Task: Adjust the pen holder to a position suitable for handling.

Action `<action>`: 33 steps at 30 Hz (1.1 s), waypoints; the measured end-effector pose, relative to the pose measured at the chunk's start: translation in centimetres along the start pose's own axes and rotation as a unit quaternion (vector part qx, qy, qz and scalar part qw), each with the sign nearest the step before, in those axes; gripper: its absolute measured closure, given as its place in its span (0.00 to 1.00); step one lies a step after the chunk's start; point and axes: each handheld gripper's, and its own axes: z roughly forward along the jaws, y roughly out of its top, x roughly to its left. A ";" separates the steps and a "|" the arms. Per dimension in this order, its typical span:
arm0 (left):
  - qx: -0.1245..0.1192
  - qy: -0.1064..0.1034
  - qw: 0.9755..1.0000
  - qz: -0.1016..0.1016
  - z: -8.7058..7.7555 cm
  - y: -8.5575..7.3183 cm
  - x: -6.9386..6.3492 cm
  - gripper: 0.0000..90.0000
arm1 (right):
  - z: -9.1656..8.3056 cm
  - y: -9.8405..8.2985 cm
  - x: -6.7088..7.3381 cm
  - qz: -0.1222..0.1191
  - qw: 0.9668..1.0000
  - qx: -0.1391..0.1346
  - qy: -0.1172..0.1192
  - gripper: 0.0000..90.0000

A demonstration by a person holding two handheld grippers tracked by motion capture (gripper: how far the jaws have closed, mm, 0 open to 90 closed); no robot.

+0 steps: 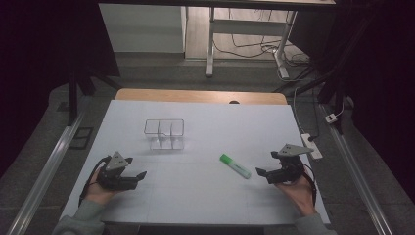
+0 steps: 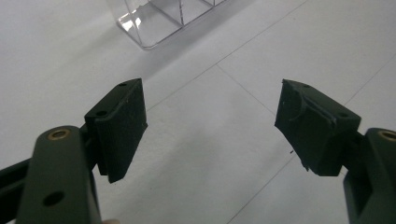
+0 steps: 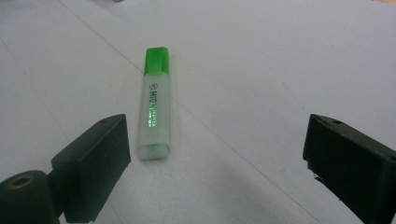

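A green highlighter (image 1: 235, 165) with a green cap lies flat on the white table sheet (image 1: 205, 196), right of centre. In the right gripper view the highlighter (image 3: 155, 105) lies just ahead of the jaws, closer to the left one, cap end away. My right gripper (image 1: 266, 165) rests near the table's right edge, open and empty, pointing left toward the highlighter. A clear plastic organizer (image 1: 164, 133) with compartments stands at centre left. My left gripper (image 1: 136, 168) sits at the front left, open and empty. The organizer's corner (image 2: 154, 23) shows beyond its jaws.
The wooden table edge (image 1: 200, 96) shows past the sheet's far side. A white power strip (image 1: 311, 145) and cables lie on the floor to the right. A desk frame (image 1: 244, 29) stands behind the table. Metal rails (image 1: 49, 166) run along both sides.
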 end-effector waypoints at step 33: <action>0.004 -0.007 1.000 0.002 0.5 1.9 1.0 0.28 | 0.3 -0.3 0.2 0.004 1.000 0.011 -0.001 0.13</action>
